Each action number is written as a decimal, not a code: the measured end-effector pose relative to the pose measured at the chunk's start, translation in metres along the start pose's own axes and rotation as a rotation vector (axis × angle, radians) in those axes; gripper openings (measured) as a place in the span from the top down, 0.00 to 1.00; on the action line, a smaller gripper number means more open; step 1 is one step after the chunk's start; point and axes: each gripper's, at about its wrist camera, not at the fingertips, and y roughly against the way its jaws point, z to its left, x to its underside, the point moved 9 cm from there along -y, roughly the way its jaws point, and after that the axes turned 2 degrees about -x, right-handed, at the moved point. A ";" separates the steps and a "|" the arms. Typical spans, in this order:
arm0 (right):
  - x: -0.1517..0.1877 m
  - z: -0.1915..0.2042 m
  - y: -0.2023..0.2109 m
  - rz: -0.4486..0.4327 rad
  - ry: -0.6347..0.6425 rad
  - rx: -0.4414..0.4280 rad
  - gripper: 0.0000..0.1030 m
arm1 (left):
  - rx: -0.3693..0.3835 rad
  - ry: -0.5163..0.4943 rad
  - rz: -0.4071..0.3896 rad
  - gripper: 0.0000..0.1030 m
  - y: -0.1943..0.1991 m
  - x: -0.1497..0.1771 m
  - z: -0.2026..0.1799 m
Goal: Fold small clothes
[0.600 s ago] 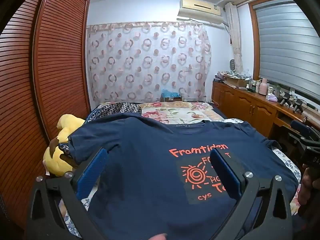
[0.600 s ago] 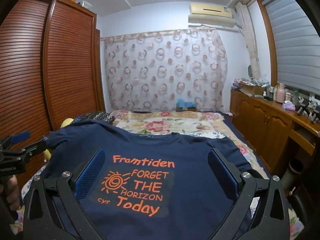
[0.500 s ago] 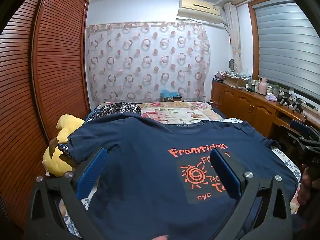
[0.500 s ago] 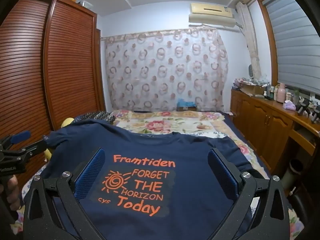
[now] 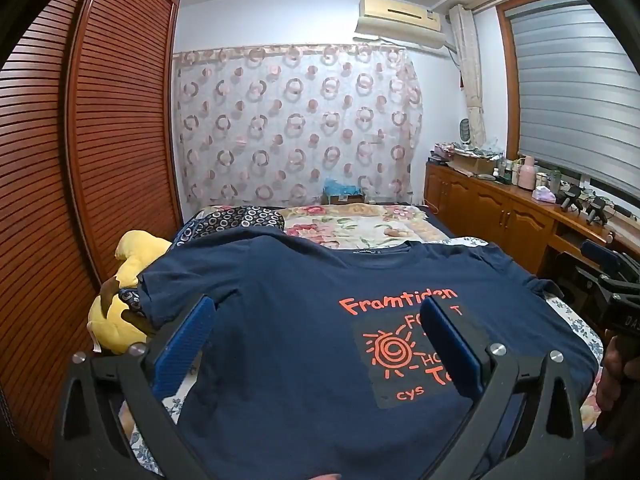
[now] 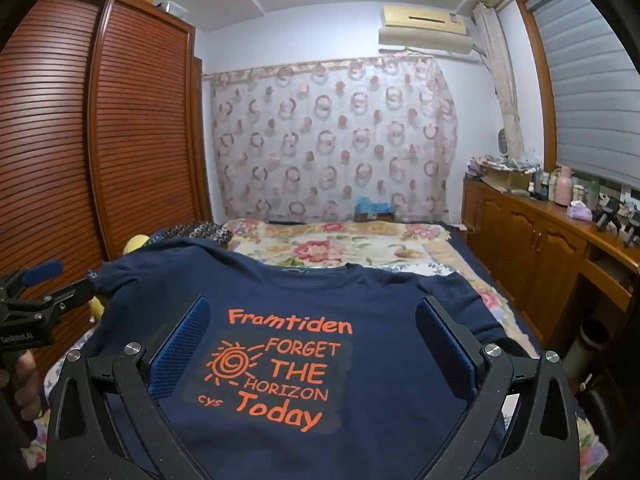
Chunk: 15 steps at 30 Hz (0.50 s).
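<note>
Lying flat, print up, on the bed: navy T-shirt | left tool released, above shirt | right tool released, over print | yellow plush toy beside left sleeve | patterned pillow beyond collar

Bedroom: louvred wood wardrobe at 9 o'clock, ring-print curtain at 12, AC unit above, wood cabinets and shuttered window at 3.
</note>
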 end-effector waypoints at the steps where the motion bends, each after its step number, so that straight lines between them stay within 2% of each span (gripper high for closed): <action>1: 0.000 0.000 0.000 0.000 0.000 0.001 0.00 | 0.000 0.000 -0.001 0.00 0.000 0.000 0.000; 15: 0.002 -0.001 -0.001 0.001 -0.001 -0.002 0.00 | -0.005 -0.006 -0.008 0.00 0.001 -0.005 0.007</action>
